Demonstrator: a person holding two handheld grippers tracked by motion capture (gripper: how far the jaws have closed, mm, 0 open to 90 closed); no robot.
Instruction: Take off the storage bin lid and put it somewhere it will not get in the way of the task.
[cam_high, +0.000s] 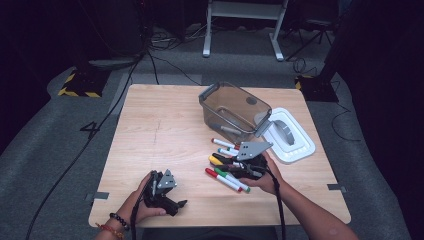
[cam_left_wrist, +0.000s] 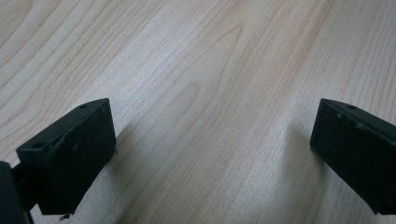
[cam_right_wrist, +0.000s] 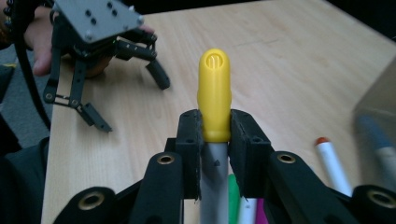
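Your right gripper (cam_right_wrist: 215, 133) is closed on the yellow-capped marker (cam_right_wrist: 214, 93) above the other markers (cam_high: 227, 180), while your left gripper (cam_high: 167, 197) rests open on the table (cam_left_wrist: 210, 70), whose wood grain the left gripper view shows.

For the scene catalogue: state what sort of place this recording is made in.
Probably a lab or studio set up for recording: a lone wooden table on grey carpet, cables trailing across the floor, hazard-striped stand bases, and dark surroundings.
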